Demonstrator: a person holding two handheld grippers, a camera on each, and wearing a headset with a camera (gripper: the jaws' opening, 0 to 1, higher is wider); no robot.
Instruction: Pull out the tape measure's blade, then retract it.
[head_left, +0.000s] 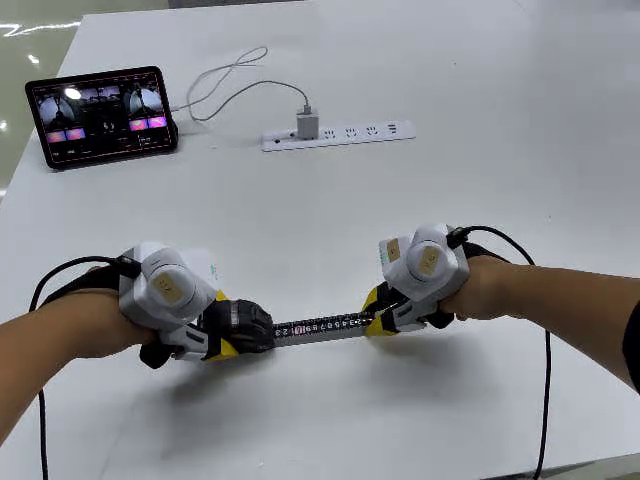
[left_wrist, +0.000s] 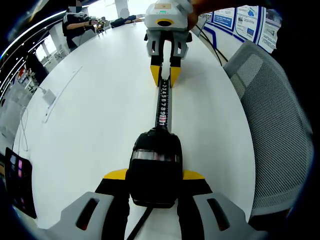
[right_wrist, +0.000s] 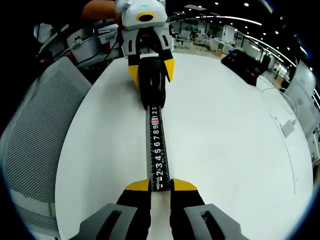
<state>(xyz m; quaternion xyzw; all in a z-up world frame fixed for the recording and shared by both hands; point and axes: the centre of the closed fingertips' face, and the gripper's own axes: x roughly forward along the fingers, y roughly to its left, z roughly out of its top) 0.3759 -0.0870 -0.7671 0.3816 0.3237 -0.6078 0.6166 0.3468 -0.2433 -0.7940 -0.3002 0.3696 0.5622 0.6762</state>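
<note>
Clamping the black plastic tape measure case, left gripper sits near-left on the white tabletop. Dark numbered steel blade runs right from case to right gripper, whose 2 yellow-tipped jaws pinch the blade's end. Black tablet & white power strip lie far

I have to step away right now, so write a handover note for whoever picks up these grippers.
Left gripper: shut on the tape measure case, over the white table.
Right gripper: shut on the end of the blade, which runs straight between the two grippers.
Done: blade is pulled partway out.
Left: retract it, probably by easing the right gripper toward the case so the blade feeds back in.
</note>
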